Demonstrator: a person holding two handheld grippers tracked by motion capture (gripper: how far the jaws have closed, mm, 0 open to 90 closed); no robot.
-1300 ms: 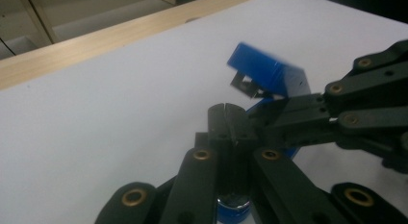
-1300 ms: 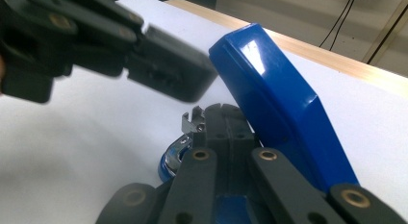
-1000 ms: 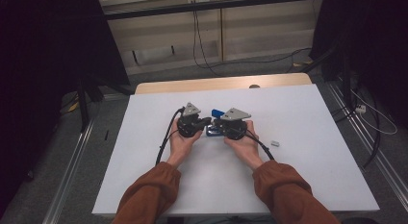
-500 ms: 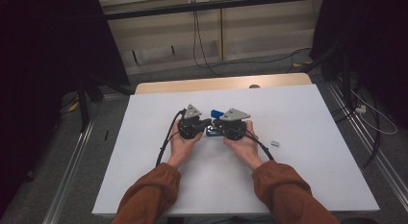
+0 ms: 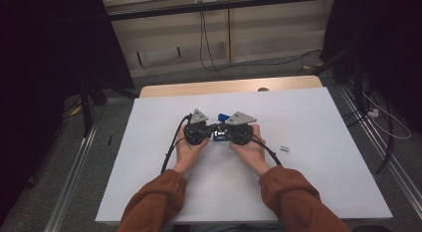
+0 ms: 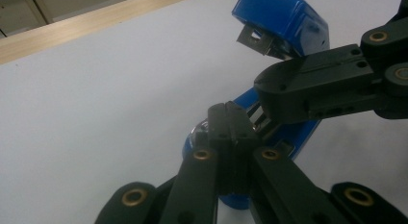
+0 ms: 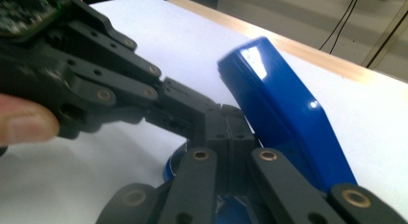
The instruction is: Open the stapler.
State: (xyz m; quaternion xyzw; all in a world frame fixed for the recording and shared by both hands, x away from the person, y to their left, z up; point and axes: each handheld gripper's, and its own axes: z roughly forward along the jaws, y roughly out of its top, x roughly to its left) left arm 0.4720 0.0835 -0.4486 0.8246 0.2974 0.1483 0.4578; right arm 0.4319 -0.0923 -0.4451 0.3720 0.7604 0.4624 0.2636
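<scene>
in the high view the blue stapler [image 5: 222, 126] at frame centre is mostly covered by the left gripper [image 5: 205, 129] and right gripper [image 5: 226, 131], so only its raised top end and a sliver of base show. the small pale object [image 5: 284, 149] right of centre is too small to identify. in the left gripper view the stapler's base [image 6: 231, 197] runs behind the jaws at the bottom. in the right gripper view the stapler's lid [image 7: 284, 118] is blurred and disappears behind the jaws at lower right.
</scene>
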